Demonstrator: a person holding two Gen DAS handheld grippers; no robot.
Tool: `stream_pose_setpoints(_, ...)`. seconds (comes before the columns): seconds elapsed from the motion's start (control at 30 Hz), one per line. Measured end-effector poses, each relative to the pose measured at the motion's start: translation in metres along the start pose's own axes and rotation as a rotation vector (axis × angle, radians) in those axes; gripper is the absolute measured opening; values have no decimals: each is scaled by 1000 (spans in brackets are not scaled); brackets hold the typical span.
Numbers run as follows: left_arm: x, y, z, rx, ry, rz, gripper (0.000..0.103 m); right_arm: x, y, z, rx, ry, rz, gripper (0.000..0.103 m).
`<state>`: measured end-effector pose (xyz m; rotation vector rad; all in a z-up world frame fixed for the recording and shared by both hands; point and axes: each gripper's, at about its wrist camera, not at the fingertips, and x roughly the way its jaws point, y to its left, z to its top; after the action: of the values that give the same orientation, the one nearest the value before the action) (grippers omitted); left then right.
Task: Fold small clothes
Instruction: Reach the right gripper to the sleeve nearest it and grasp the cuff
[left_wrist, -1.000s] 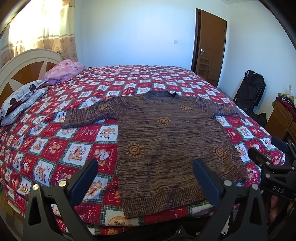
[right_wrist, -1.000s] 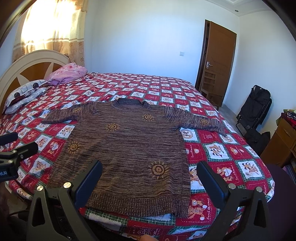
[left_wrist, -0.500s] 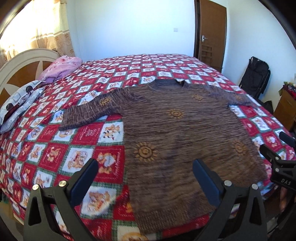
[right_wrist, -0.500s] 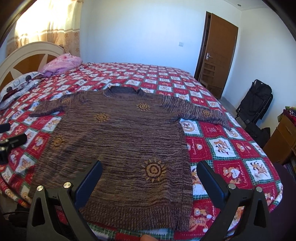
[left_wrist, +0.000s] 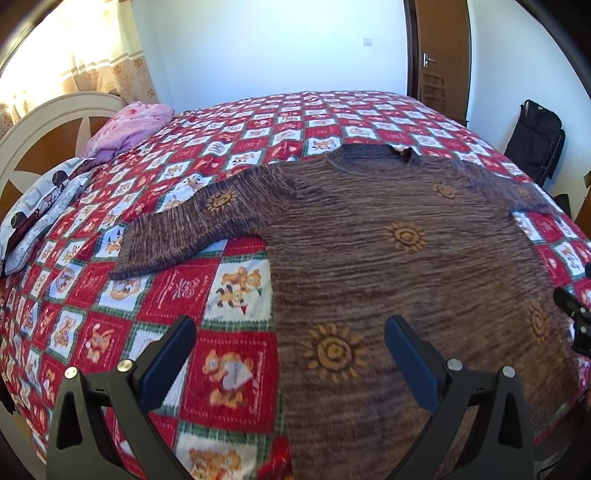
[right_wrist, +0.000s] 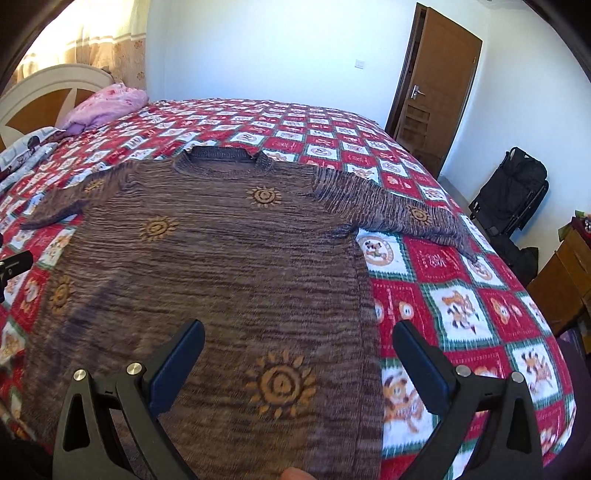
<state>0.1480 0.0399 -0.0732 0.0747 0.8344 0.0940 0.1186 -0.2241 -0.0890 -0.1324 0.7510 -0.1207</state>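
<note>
A brown knit sweater (left_wrist: 399, 266) with orange sun motifs lies flat on the bed, collar at the far side and both sleeves spread out. My left gripper (left_wrist: 290, 334) hovers open over the sweater's lower left edge, half above the quilt. The same sweater (right_wrist: 221, 266) fills the right wrist view, where my right gripper (right_wrist: 297, 338) hangs open above its lower right part. Nothing is between either pair of fingers. The right gripper's tip (left_wrist: 574, 314) shows at the edge of the left wrist view, and the left gripper's tip (right_wrist: 11, 264) at the edge of the right wrist view.
The bed has a red, white and green patchwork quilt (left_wrist: 155, 295). A pink bundle (left_wrist: 129, 125) and pillows (left_wrist: 40, 206) lie by the headboard (left_wrist: 48, 125) at the left. A brown door (right_wrist: 436, 92), a black folded stroller (right_wrist: 517, 192) and a wooden cabinet (right_wrist: 565, 280) stand to the right.
Both grippers have moved forward and lower toward the sweater, which now looms larger in both views. Their jaws stay open. The sweater has not moved.
</note>
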Motion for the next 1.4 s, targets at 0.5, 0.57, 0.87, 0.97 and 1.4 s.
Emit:
stream_pose_setpoints(0.5,61,9,42,12,-18,76,103,62,-37,40,21,36,-67,102)
stream_pose_setpoints(0.57,75,11,50,11,-9,91,103,74,-46,47,28,45,-79,102)
stream_pose_setpoints(0.87,115,13,77,-20,7,106,103,111,-105,74,113,46,-118,102)
stream_pose_setpoints(0.97,125,11,82,-34,16,98,103,125,-126,80,135,61,-138,102)
stream_pose_setpoints(1.4,162,16,103,-78,36,136,103,172,-261,92,421,115,-184,74)
